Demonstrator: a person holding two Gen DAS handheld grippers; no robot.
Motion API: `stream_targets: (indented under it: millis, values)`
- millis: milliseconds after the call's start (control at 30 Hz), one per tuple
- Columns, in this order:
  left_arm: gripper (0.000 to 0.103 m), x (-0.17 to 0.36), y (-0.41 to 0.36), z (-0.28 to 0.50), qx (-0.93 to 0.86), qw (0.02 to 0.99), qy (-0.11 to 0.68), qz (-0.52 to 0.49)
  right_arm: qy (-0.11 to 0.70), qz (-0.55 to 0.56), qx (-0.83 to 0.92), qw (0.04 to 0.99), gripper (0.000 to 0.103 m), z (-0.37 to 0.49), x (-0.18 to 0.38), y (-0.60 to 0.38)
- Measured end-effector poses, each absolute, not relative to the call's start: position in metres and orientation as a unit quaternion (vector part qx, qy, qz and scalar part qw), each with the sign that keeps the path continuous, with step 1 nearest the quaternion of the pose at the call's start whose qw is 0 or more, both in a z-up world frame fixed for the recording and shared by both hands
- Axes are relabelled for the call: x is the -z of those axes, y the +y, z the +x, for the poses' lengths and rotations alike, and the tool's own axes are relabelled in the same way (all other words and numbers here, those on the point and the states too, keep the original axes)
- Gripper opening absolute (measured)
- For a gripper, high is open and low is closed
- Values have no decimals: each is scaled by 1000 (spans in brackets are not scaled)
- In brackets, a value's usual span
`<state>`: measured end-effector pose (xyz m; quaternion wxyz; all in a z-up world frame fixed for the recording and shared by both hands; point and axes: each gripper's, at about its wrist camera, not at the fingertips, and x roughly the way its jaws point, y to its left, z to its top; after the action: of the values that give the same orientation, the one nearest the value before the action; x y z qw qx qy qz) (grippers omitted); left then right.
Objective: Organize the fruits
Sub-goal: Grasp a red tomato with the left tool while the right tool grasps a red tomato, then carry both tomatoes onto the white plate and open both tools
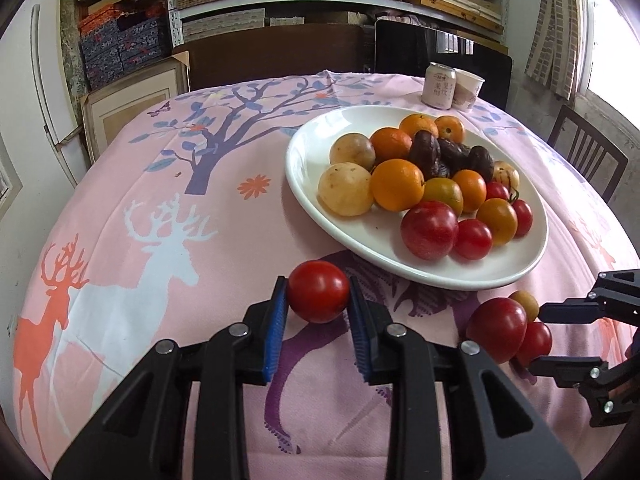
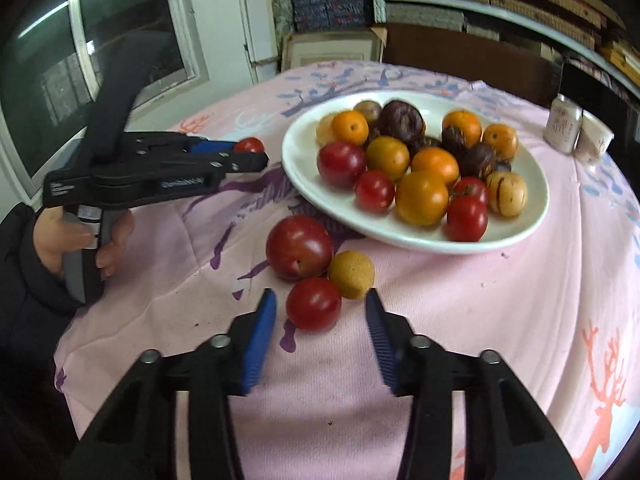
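Between blue pads of left gripper (image 1: 319, 300): red tomato (image 1: 319, 297), gripped, near plate (image 1: 320, 216) edge. Right gripper (image 2: 320, 312) wide open, small tomato (image 2: 313, 304) betw fingers, not yet gripped; plum (image 2: 299, 247) + yellow fruit (image 2: 352, 274) touching it. Close slow, centred, w/o nudging neighbours.

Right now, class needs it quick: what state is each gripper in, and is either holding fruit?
Left gripper: closed on a red tomato.
Right gripper: open, holding nothing; a small red tomato lies between its fingers, untouched.

Fruits (image 2: 420, 168) on plate (image 2: 532, 216); can (image 2: 562, 124) behind
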<state>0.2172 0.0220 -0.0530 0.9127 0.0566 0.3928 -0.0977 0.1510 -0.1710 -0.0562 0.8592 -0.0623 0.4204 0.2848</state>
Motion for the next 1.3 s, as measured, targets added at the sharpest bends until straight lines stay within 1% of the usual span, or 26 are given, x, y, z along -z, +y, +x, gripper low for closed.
stream_targets:
  millis: [567, 600, 667, 733, 1300]
  values:
    - [29, 57, 20, 217, 99, 910, 398, 61, 445, -52, -280, 849, 41, 152, 63, -161]
    - [29, 57, 20, 217, 98, 910, 398, 61, 445, -50, -280, 849, 40, 152, 63, -162]
    - [29, 57, 20, 218, 97, 910, 399, 61, 447, -43, -275, 850, 30, 154, 63, -165]
    - [29, 57, 20, 218, 96, 909, 400, 61, 448, -29, -278, 849, 29, 156, 64, -169]
    - [29, 53, 25, 215, 98, 914, 391, 53, 430, 5, -293, 854, 29, 145, 56, -183]
